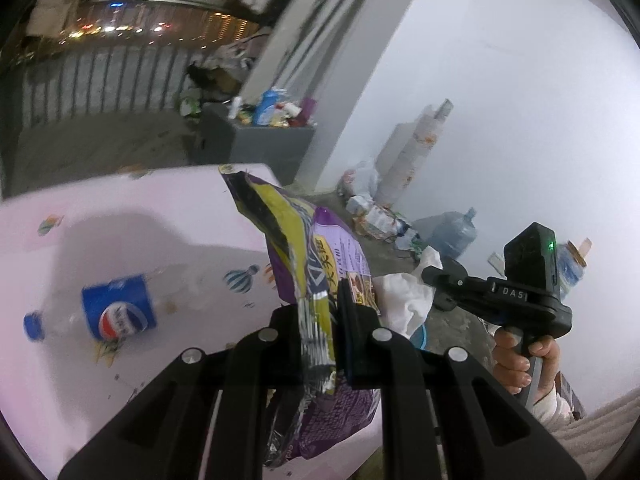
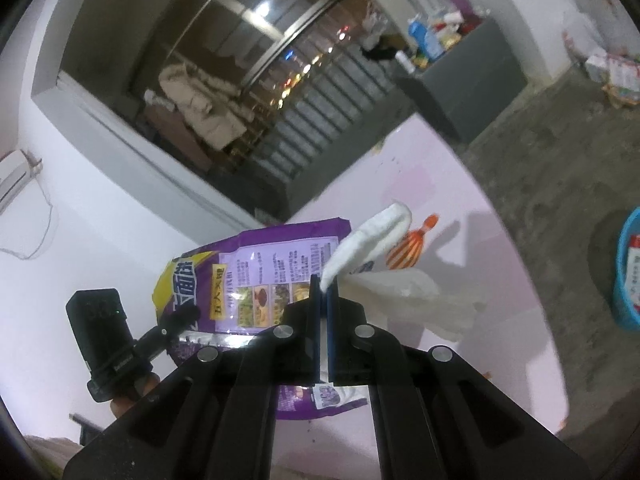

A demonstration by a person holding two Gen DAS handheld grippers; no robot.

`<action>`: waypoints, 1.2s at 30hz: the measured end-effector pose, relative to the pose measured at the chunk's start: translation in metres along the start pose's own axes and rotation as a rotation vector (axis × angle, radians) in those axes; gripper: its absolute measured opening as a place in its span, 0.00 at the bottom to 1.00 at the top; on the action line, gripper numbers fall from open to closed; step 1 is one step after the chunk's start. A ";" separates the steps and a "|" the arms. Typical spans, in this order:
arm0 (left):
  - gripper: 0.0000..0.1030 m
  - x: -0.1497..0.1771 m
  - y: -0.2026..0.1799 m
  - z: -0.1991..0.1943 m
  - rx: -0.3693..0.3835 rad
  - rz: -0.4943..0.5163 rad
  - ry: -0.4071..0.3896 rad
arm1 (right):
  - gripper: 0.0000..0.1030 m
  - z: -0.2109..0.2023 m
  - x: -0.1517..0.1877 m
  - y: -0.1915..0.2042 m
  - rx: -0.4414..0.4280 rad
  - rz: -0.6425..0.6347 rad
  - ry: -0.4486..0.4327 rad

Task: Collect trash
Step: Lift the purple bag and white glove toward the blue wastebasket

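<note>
Dangling above the pink table [image 1: 120,208], the purple snack bag [image 1: 320,248] sits pinched by its crimped seam in the left gripper [image 1: 320,312]: light, crinkly, slippery foil. Right gripper [image 2: 324,284] is clamped tight on soft white tissue [image 2: 376,236]; the Pepsi bottle [image 1: 108,312] lies uncollected, looking light and slick, best taken across its middle.

Layout relative to the table [image 1: 120,216]: a bottle [image 1: 96,314] lies on its side on the tabletop, left of the snack bag [image 1: 320,256], which hangs above the table's right part. A tissue [image 2: 372,240] is held just right of the bag. Beyond the table's far edge stands a bin [image 1: 260,140] heaped with litter.
</note>
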State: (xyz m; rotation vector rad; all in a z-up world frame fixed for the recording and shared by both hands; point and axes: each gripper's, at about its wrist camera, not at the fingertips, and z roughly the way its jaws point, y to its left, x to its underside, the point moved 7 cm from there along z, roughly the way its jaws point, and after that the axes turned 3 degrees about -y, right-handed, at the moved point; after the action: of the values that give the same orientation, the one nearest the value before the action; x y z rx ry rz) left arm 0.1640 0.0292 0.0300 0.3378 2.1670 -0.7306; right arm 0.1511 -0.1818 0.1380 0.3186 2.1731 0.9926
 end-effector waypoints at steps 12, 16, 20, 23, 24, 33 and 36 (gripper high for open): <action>0.12 -0.037 -0.085 0.082 0.116 0.177 0.057 | 0.01 -0.067 -0.035 -0.065 0.117 0.101 -0.225; 0.12 -0.044 -0.118 0.128 0.149 0.231 0.105 | 0.01 -0.096 -0.046 -0.103 0.180 0.169 -0.307; 0.12 -0.036 -0.148 0.187 0.164 0.293 0.189 | 0.01 -0.121 -0.047 -0.150 0.264 0.266 -0.369; 0.12 -0.023 -0.166 0.233 0.171 0.319 0.263 | 0.01 -0.134 -0.042 -0.189 0.330 0.350 -0.395; 0.13 -0.018 -0.173 0.249 0.167 0.330 0.288 | 0.01 -0.137 -0.038 -0.200 0.343 0.376 -0.399; 0.13 0.037 -0.223 0.387 0.094 0.393 0.534 | 0.01 -0.138 -0.026 -0.310 0.467 0.592 -0.405; 0.13 0.053 -0.230 0.426 0.064 0.372 0.607 | 0.01 -0.136 -0.024 -0.341 0.483 0.646 -0.405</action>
State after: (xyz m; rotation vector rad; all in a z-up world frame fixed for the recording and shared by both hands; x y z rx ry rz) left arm 0.2852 -0.4116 -0.1377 1.0781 2.5270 -0.5244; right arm 0.0964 -0.4991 -0.0399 1.3881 1.9258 0.6175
